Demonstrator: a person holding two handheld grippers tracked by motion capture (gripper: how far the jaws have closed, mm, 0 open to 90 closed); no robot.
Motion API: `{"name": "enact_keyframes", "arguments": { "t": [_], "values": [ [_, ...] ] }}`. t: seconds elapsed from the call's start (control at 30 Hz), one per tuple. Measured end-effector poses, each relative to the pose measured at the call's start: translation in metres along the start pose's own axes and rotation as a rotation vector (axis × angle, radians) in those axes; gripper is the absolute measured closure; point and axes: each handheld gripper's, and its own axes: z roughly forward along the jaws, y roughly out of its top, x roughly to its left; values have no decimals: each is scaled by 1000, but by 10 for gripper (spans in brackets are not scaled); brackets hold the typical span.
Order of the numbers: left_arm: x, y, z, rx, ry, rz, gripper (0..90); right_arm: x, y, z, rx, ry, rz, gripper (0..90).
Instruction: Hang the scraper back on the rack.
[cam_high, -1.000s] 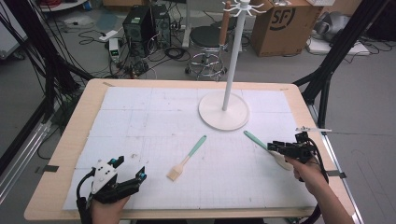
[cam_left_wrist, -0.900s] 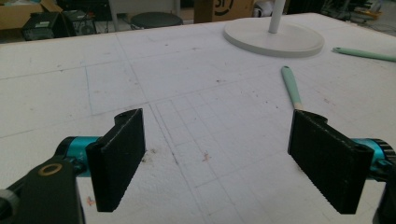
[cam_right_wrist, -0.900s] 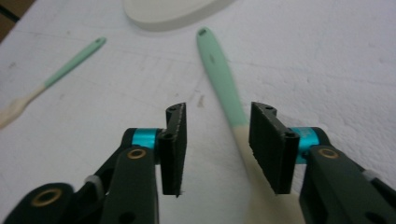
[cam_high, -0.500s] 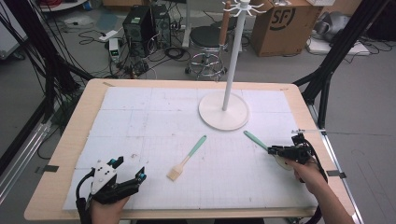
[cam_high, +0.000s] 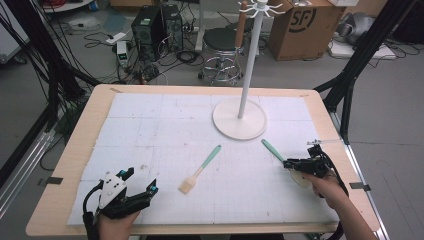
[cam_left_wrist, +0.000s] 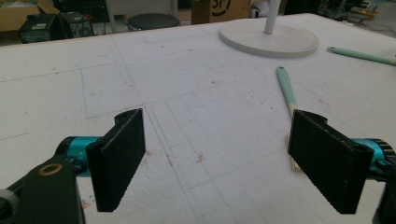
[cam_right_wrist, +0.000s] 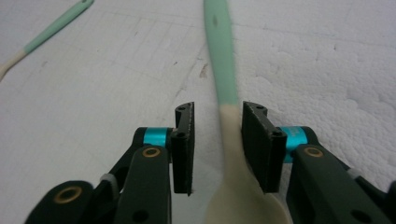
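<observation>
The spoon (cam_right_wrist: 227, 140) has a mint-green handle and a cream bowl. The brush (cam_high: 199, 171) left of the stand has the same mint-green handle, with a cream neck and straw-coloured bristles. The stand (cam_high: 239, 119) is plain white, pole and round base alike. The mat (cam_high: 150, 130) under the stand is white with a faint pencil grid and small rusty specks. The table (cam_high: 80, 135) rim is pale wood. Both the right gripper (cam_right_wrist: 217, 140) and the left gripper (cam_left_wrist: 217, 163) are black with turquoise collars and brass-coloured rivets.

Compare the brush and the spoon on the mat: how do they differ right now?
The brush lies free mid-mat, with bristles at its pale end; the spoon sits between the closing jaws of the right hand-held gripper and ends in a pale bowl. Both have mint-green handles and lie flat.
</observation>
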Motion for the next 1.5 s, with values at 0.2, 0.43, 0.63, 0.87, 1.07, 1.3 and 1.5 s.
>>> {"name": "enact_keyframes", "arguments": {
  "t": [0.2, 0.43, 0.63, 0.87, 1.07, 1.3, 1.5],
  "values": [
    [-1, 0, 1, 7, -3, -2, 197, 6, 5, 4, 38, -60, -80, 731],
    [-2, -1, 3, 3, -7, -4, 198, 11, 13, 7, 101, -109, -97, 776],
    [-1, -1, 3, 7, -8, -7, 199, 10, 19, 8, 148, -104, -105, 790],
    [-1, -2, 2, 9, -7, -7, 200, 5, 21, 8, 161, -72, -81, 797],
    [0, -2, 2, 11, -3, -9, 200, -2, 11, 5, 91, -30, -62, 809],
    [0, -2, 3, 8, -5, -8, 202, 5, 1, 4, 16, -68, -111, 822],
    [0, -2, 1, 5, -4, -9, 204, 5, -1, 1, -22, -50, -76, 824]
  ]
}}
